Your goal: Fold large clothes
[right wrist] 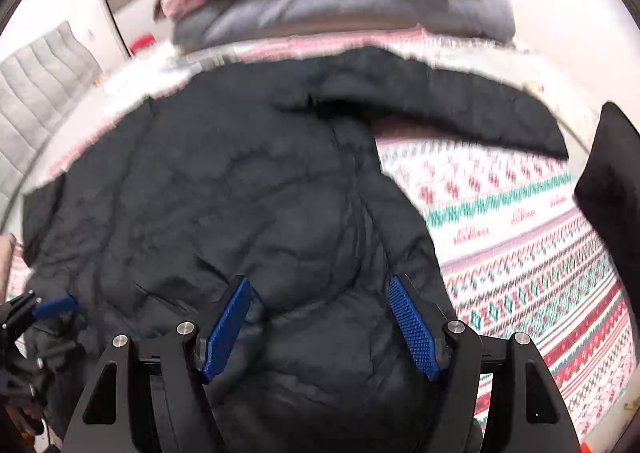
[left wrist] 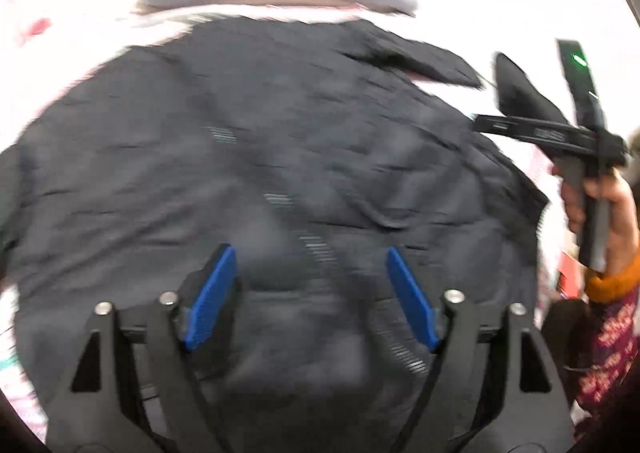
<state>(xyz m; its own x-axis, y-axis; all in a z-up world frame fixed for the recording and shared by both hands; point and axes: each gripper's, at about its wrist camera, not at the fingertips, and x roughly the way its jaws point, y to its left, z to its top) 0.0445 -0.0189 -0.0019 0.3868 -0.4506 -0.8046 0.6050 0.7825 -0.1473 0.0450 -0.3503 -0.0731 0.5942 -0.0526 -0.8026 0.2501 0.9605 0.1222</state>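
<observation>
Below both grippers' spread fingers (left wrist: 208,301) lies the black jacket (right wrist: 240,193).

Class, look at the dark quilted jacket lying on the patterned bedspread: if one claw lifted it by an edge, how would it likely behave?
The jacket would probably droop, since its creased surface looks soft. Its puffy quilting suggests it is bulky yet fairly light. The sleeve would likely trail.

Black jacket (right wrist: 248,193): matt, quilted, puffy cloth with crinkled seams, lying on a woven-look patterned bedspread (right wrist: 520,253) of soft fabric. Right gripper (right wrist: 320,321) and left gripper (left wrist: 308,285): matt black plastic arms, shiny metal pivot pins, blue finger pads (right wrist: 412,327) with a fine ribbed texture. Behind, a smooth, faintly glossy grey padded garment (right wrist: 344,9).
</observation>
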